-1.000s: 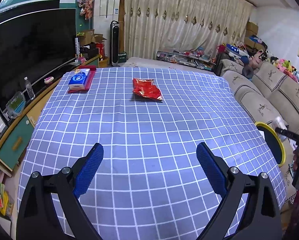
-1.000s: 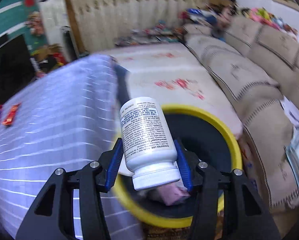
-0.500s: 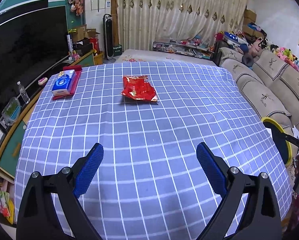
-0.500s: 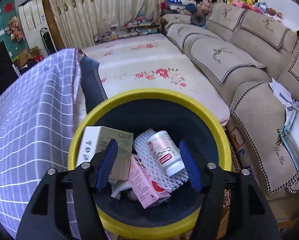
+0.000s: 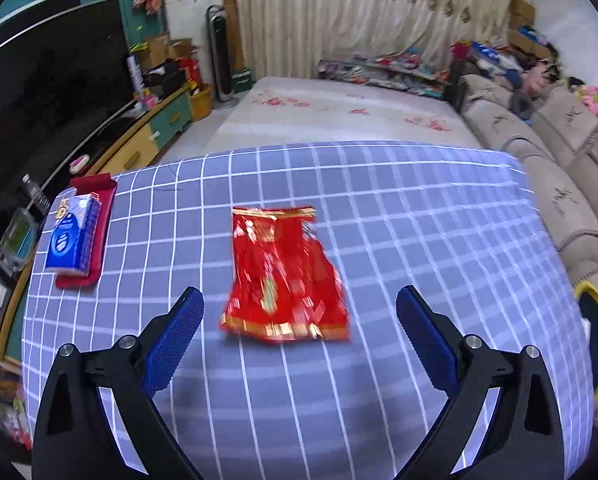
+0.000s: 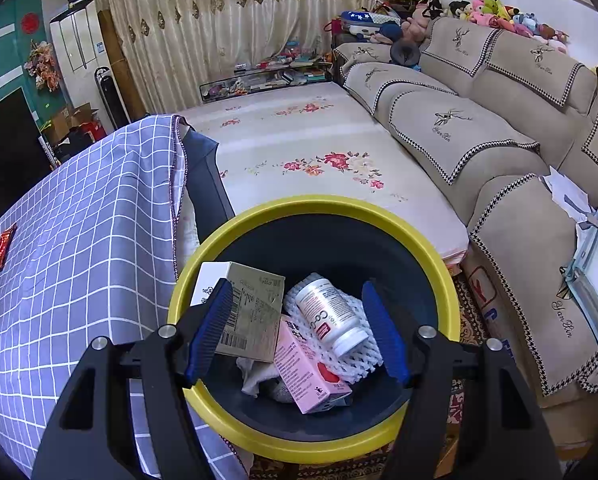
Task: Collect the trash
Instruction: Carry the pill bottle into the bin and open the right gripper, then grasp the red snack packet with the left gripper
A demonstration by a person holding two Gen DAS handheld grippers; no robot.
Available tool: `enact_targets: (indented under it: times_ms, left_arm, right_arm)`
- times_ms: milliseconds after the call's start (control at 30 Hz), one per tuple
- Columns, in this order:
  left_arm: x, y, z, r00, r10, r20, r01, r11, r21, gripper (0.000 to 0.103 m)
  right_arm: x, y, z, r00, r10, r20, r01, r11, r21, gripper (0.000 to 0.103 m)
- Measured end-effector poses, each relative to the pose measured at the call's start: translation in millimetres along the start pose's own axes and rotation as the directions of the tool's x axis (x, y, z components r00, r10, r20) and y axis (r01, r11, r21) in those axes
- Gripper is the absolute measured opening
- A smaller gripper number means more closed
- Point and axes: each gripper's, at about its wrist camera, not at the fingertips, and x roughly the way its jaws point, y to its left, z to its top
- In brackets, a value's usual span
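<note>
A red foil snack wrapper (image 5: 285,276) lies flat on the blue checked tablecloth (image 5: 419,240). My left gripper (image 5: 299,316) is open and empty, just short of the wrapper's near edge. My right gripper (image 6: 297,320) is open and empty above the yellow-rimmed trash bin (image 6: 431,248). In the bin lie a white pill bottle (image 6: 331,314), a pink box (image 6: 309,368), a brown carton (image 6: 251,312) and white foam netting (image 6: 363,360). The wrapper also shows far left in the right wrist view (image 6: 1,250).
A blue tissue pack (image 5: 73,236) on a red cloth (image 5: 97,220) sits at the table's left. A TV (image 5: 39,120) stands left, a beige sofa (image 6: 499,128) right, a floral mat (image 6: 299,152) beyond. The bin's rim (image 5: 597,340) shows at the table's right edge.
My right gripper opened and dropped the white bottle into the bin. My left gripper moved forward over the table toward the red wrapper, which is now close between its fingers.
</note>
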Motion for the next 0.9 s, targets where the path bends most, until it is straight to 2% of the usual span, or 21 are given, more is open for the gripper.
enact_targets:
  times_ms: [200,333,367,500,567,667,700,733,800,900]
  left_arm:
    - [40.3,-4.3,15.3,0.996,0.07,-0.051,-0.07,0.997,-0.011,0.096]
    - [56.9,-3.6,21.1,0.993,0.087,-0.08,-0.088,0.996,-0.014,0.094]
    - [61.0,-2.2,21.8,0.992,0.09,-0.094,-0.092,0.996,-0.02,0.091]
    - [60.8,1.5,26.7,0.993,0.062,-0.1,-0.065,0.997,-0.03,0.057]
    - [57.2,1.0,26.4,0.994,0.054,-0.099,-0.057,0.998,-0.025,0.05]
    - [48.6,-1.6,22.6,0.996,0.046,-0.077,-0.046,0.999,-0.001,0.034]
    - [43.1,-3.3,20.8,0.997,0.046,-0.065,-0.045,0.999,0.01,0.025]
    - [38.2,-5.2,16.4,0.997,0.044,-0.059,-0.044,0.999,0.015,0.011]
    - [29.3,-7.9,10.7,0.998,0.006,-0.062,-0.005,1.0,0.019,0.011]
    - [9.3,-19.6,-2.0,0.999,-0.015,-0.039,0.017,0.999,0.048,0.011]
  right_arm:
    - [-1.0,-2.9,2.6,1.0,0.001,0.002,-0.001,1.0,-0.004,0.064]
    - [-1.2,-0.8,3.0,1.0,0.009,0.004,-0.009,1.0,-0.008,0.064]
    - [-1.0,-0.7,2.9,1.0,0.012,0.004,-0.012,1.0,-0.009,0.064]
    - [-2.7,1.3,1.9,1.0,0.03,0.006,-0.03,1.0,-0.01,0.064]
    - [-3.6,2.4,1.9,0.999,0.038,0.007,-0.038,0.999,-0.011,0.064]
    - [-6.1,3.3,1.2,0.999,0.049,0.012,-0.049,0.999,-0.01,0.064]
    - [-7.7,3.5,1.2,0.999,0.051,0.014,-0.05,0.999,-0.01,0.064]
    - [-9.8,3.6,1.1,0.999,0.051,0.018,-0.051,0.999,-0.011,0.064]
    - [-13.1,2.7,1.2,0.998,0.054,0.023,-0.054,0.998,-0.01,0.064]
    - [-19.6,0.3,0.9,0.998,0.055,0.033,-0.055,0.998,-0.006,0.064]
